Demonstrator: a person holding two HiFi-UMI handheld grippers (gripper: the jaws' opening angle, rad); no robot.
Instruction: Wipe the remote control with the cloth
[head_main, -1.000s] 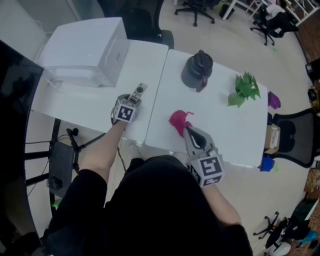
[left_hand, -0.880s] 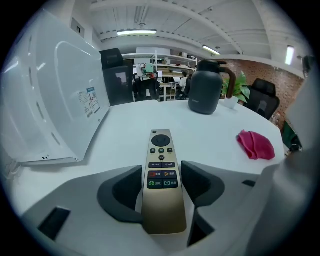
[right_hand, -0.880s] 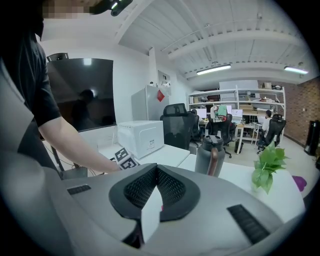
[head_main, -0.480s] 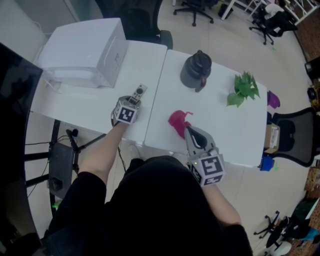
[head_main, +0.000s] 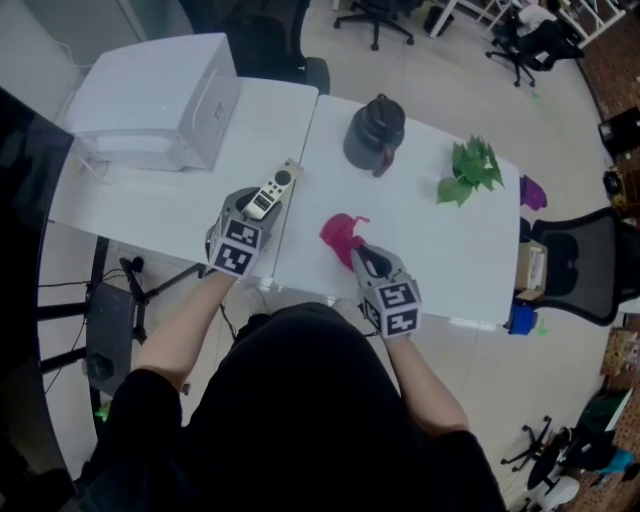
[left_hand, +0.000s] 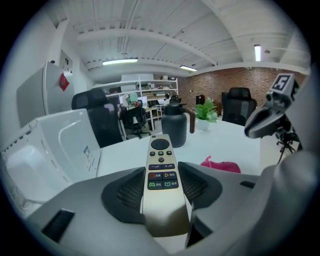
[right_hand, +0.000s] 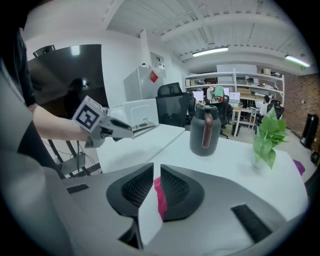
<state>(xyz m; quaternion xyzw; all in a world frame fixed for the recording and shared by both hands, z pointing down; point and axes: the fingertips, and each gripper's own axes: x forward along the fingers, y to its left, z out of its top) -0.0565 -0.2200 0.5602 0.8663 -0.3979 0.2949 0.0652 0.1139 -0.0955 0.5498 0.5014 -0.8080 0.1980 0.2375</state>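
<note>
- The remote control was gripped by its rear end in the left gripper. The jaws had just been closing and were clamped on its sides, button face up, nose toward 1 o'clock in the head view. It appeared to be held clear of the table, prob. so the face could be reached for wiping.
- The right gripper was set at the near edge of the pink cloth, which lay crumpled on the table at approx. 3 o'clock of the remote. Its jaws had just been opening and stood slightly apart, with a fold of cloth between them but resting against one pad only — no firm pinch was seen.
- The dark jug (12 o'clock of the cloth), the plant (2 o'clock) and the white box stood well apart from the work.
- Writing: the coloured remote keys carried characters too small to be read, and a blue label on the box likewise. The marker cubes bore patterns only — no text.
</note>
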